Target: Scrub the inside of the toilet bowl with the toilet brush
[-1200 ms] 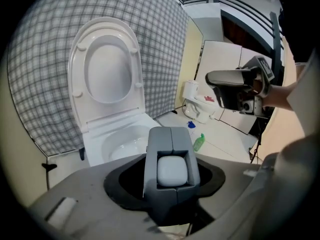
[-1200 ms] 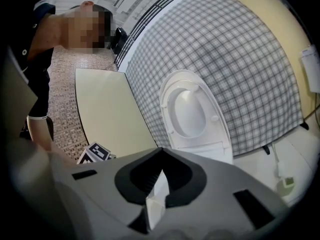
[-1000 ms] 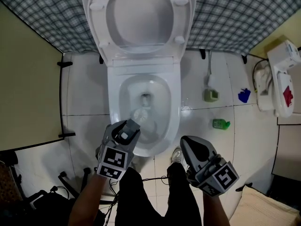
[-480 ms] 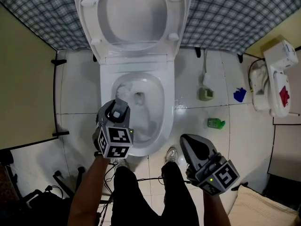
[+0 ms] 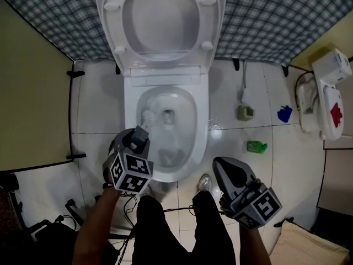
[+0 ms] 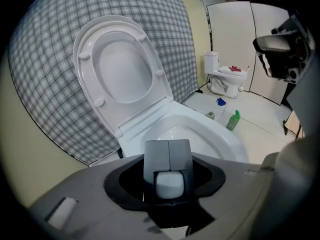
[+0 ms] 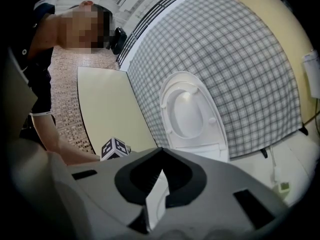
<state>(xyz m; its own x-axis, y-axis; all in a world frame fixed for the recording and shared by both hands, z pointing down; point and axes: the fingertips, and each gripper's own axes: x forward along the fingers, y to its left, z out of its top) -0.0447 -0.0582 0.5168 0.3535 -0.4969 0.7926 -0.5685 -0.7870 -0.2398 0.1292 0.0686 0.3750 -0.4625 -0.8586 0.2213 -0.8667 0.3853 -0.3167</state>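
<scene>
The white toilet (image 5: 201,148) stands with lid and seat raised (image 5: 161,21). My left gripper (image 5: 140,134) hangs over the bowl's front left rim, pointing down into it, shut on the white handle of the toilet brush (image 6: 168,185). The pale brush head (image 5: 147,116) lies against the bowl's left inner wall, beside the drain hole (image 5: 169,115). In the left gripper view the bowl (image 6: 220,134) shows beyond the jaws of the left gripper (image 6: 168,146). My right gripper (image 5: 218,164) stays by the bowl's front right, jaws together and empty; in its own view the right gripper (image 7: 160,152) faces the raised lid (image 7: 190,111).
To the right on the white floor tiles are a green bottle (image 5: 257,146), a blue scrap (image 5: 284,114) and a small grey-green block (image 5: 246,112). A white unit (image 5: 325,98) stands far right. A yellow panel (image 5: 33,104) walls the left, with cables (image 5: 71,214) below it. The person's legs (image 5: 182,231) stand before the bowl.
The left gripper has shifted left and tipped further down. The brush head has swept from the bowl's middle front to its left wall. The right gripper has stayed put.
</scene>
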